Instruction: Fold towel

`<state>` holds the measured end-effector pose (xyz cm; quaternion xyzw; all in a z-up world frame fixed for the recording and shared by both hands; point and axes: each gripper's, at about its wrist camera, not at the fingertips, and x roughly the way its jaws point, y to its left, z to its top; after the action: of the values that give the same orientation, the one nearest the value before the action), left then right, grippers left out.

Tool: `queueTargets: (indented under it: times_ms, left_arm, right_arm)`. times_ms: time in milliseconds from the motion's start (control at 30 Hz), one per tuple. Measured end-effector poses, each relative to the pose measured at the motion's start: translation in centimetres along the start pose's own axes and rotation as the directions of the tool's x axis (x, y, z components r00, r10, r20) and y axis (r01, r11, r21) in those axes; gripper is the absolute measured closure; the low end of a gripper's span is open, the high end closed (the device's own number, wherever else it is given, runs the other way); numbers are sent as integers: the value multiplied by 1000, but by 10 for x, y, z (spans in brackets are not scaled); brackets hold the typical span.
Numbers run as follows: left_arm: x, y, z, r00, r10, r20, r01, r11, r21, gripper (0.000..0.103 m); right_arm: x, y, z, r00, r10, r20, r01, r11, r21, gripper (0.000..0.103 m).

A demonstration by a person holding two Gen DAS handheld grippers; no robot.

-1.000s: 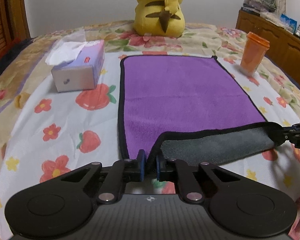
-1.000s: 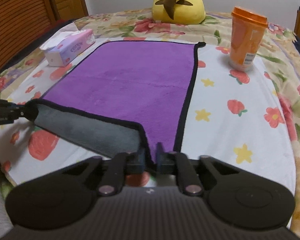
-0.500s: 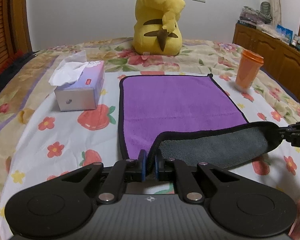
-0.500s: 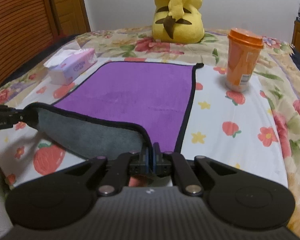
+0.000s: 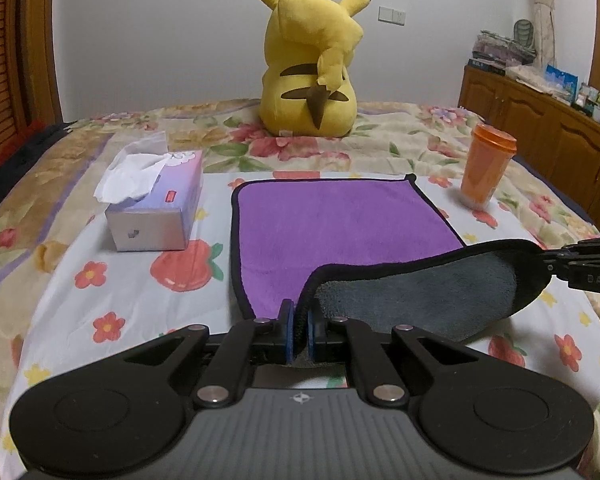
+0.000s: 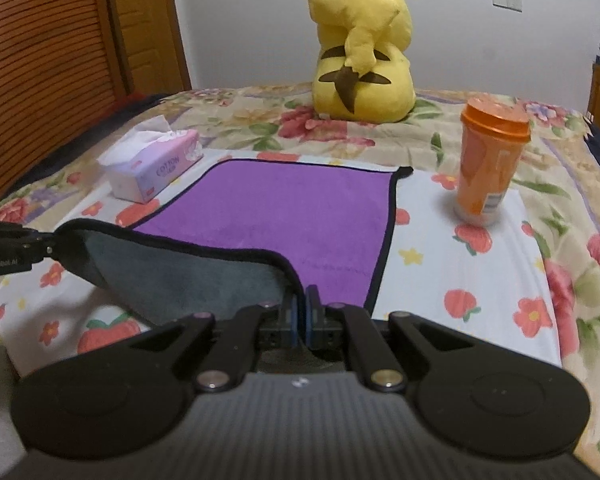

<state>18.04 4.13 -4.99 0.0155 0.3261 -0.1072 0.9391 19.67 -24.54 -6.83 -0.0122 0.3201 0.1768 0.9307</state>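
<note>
**Towel edge lifted by both claws**

Purple towel (image 5: pixel 340 220) lies on the floral bed (image 5: pixel 100 300), its near edge raised so the grey underside faces up. Left claw (image 5: pixel 299 334) is pinched tight on the near left corner, fabric squeezed between its blue pads. Right claw (image 6: pixel 300 322) is clamped likewise on the near right corner. Between the two claws the lifted edge sags in a shallow curve; ahead of them the rest of the towel is flat. Left of the left claw and ahead stands a tissue box (image 5: pixel 156 208). Ahead and right of the right claw stands an orange cup (image 6: pixel 488 160). Beyond the towel's far edge sits a yellow plush toy (image 6: pixel 360 48).
</note>
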Motion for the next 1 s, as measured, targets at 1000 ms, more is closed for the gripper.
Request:
queueTargets:
  times_ms: [1000]
  left_arm:
    - [19,-4,22,999,-3,38,0,998,66,94]
  right_arm:
    - [12,-3,21,998,36,50,-32,997,-77,99]
